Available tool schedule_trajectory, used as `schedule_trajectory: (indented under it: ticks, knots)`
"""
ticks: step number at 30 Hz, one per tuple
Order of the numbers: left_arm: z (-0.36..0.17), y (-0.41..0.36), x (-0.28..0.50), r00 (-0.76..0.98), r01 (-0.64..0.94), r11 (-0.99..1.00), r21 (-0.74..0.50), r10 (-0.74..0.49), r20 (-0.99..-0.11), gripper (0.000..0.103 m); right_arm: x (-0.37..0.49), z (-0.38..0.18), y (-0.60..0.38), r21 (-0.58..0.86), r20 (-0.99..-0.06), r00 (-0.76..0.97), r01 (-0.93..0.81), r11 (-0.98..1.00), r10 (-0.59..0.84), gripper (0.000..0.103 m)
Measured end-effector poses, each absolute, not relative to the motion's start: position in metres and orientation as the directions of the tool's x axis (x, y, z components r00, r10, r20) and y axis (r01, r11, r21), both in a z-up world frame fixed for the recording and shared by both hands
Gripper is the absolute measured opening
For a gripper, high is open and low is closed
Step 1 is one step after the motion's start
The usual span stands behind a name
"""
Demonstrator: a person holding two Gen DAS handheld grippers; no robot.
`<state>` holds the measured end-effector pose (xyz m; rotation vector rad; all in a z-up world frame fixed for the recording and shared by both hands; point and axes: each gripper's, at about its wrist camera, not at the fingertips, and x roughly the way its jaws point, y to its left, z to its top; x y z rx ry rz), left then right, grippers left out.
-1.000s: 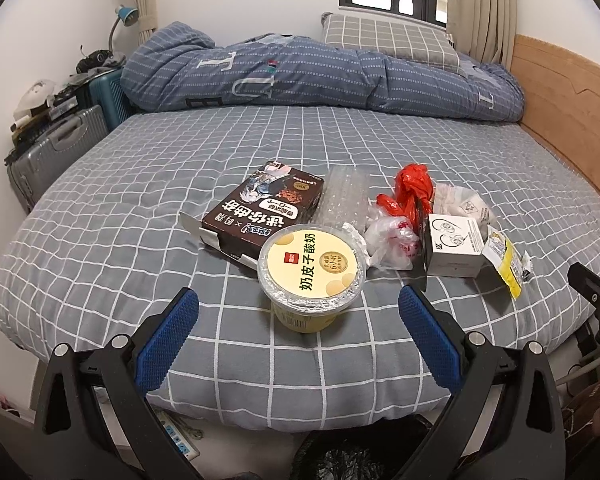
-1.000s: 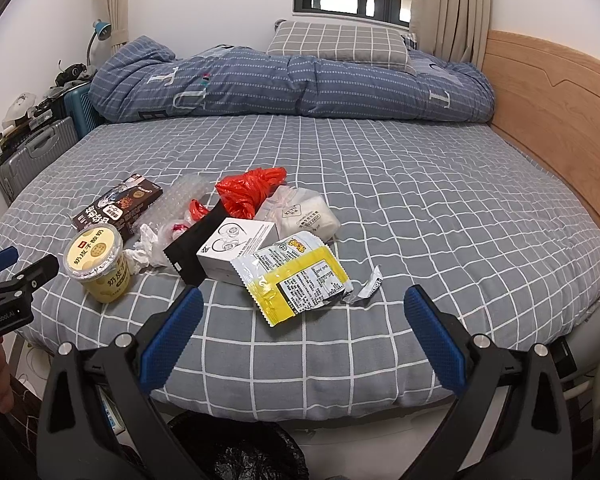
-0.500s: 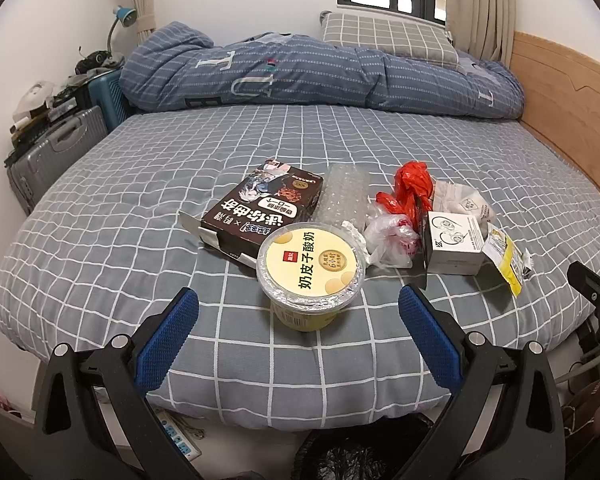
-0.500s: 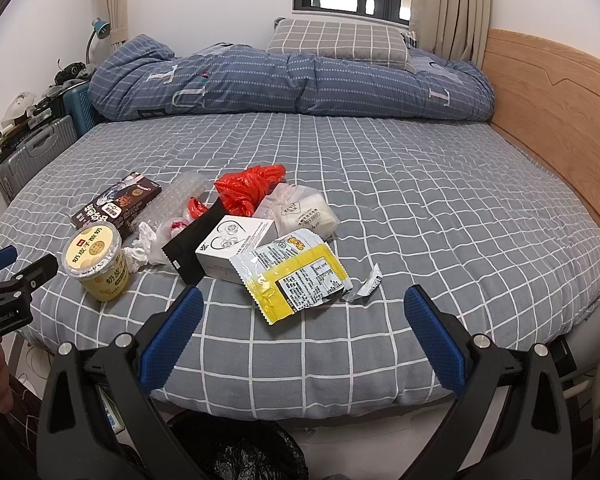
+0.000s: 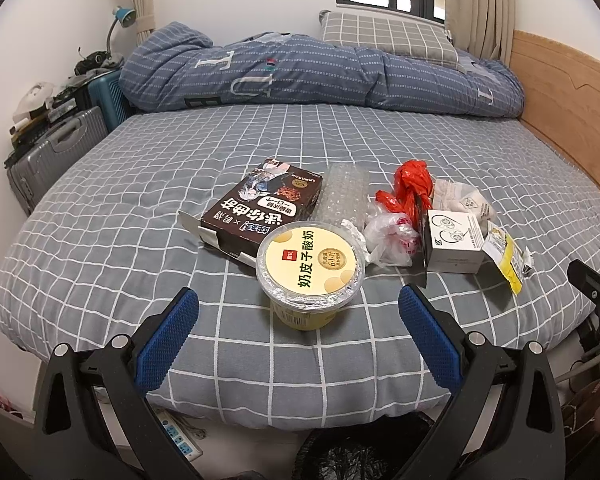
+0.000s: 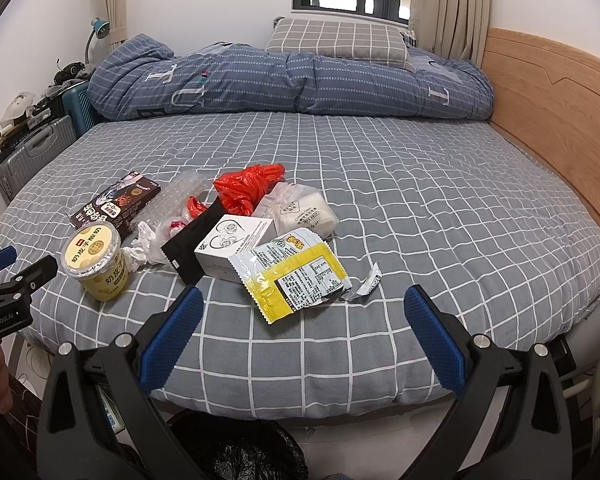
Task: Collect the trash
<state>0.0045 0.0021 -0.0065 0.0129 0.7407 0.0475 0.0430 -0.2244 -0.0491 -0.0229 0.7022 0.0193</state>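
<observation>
Hovering left tool (image 5: 298, 322), right tool (image 6: 302, 320), both apart | bed (image 6: 440, 208): trash | wooden headboard (image 6: 548, 108)

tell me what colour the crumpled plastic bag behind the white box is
Red, clearest in the right wrist view.

Both wrist views face the bed (image 5: 140, 200) from its near edge.

The near edge of the bed (image 6: 380, 360) in front of the yogurt cup (image 5: 310, 270) is left bare, so the cup can be approached head-on. Behind the cup, passage is blocked by the brown box (image 5: 260, 208) touching it, and to its right by the crumpled white bag (image 5: 388, 236) just beside it. Beyond the box, open sheet is seen.
</observation>
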Motion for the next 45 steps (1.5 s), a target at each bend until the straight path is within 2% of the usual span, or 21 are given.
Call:
schedule_trajectory:
  ticks: [20,33,45]
  knots:
    - [-0.018,0.002,0.020,0.716,-0.034,0.999,0.035,0.049,-0.696,0.097,0.055,-0.050,-0.224,-0.024,-0.653,0.757,-0.035,0.999,0.011,0.096]
    - [-0.059,0.003,0.068,0.653,-0.044,0.998,0.053,0.069,-0.754,0.097,0.124,-0.082,-0.224,-0.040,-0.731,0.682,-0.047,0.998,0.003,0.096]
    - [-0.080,-0.002,0.097,0.629,-0.041,0.998,0.057,0.070,-0.775,0.097,0.170,-0.113,-0.231,0.053,-0.803,0.593,-0.042,0.998,0.067,0.094]
